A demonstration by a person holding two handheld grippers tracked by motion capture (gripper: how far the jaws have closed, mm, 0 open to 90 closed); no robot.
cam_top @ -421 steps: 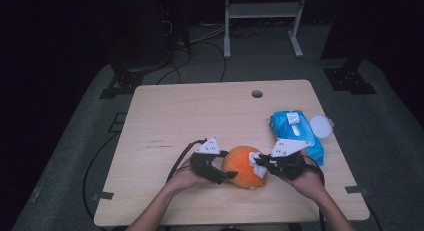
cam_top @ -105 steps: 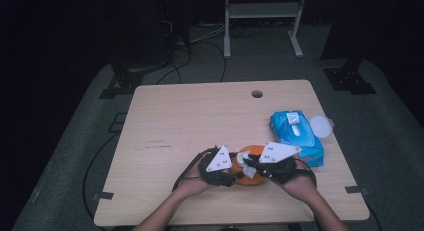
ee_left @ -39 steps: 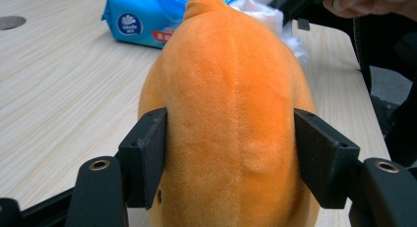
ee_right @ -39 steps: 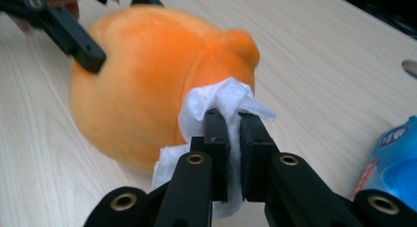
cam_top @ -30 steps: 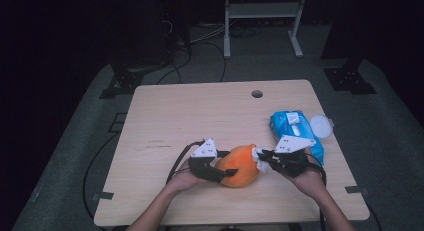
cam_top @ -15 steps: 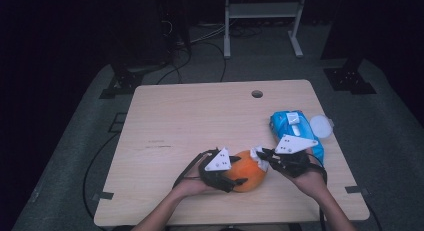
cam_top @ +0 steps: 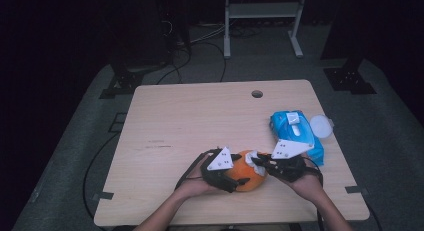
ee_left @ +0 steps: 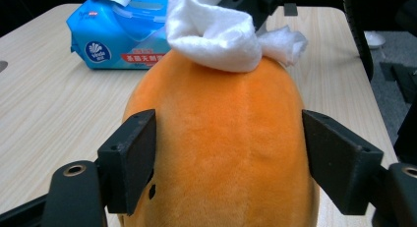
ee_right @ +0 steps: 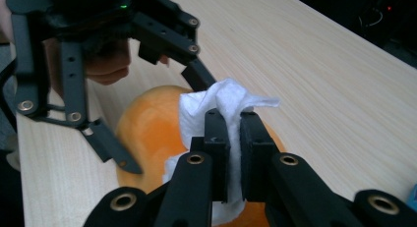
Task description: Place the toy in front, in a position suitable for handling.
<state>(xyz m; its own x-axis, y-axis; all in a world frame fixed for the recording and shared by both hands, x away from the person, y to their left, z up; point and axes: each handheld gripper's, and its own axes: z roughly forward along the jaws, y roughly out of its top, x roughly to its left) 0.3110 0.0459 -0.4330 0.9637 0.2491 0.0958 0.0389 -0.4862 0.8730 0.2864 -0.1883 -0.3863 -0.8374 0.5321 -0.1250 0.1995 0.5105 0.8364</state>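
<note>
Low centre of the high view: left gripper (cam_top: 239,181) against the round orange plush toy (cam_top: 248,175), right gripper (cam_top: 257,163) just beside, blue soft pack of wet wipes (cam_top: 295,132) toward the right edge of the pale wooden table (cam_top: 200,121). Left gripper view: jaws just opening, straddling the toy (ee_left: 221,138), right pad clearly off it. Right gripper view: jaws clamped on a crumpled white wipe (ee_right: 221,106) resting on the toy's top.

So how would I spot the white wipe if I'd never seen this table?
Start at the wooden table and find the orange plush toy near its front edge. The white wipe is the crumpled cloth pressed on top of it, pinched in the right gripper. Unlike the blue wipes pack, it is loose and white.
</note>
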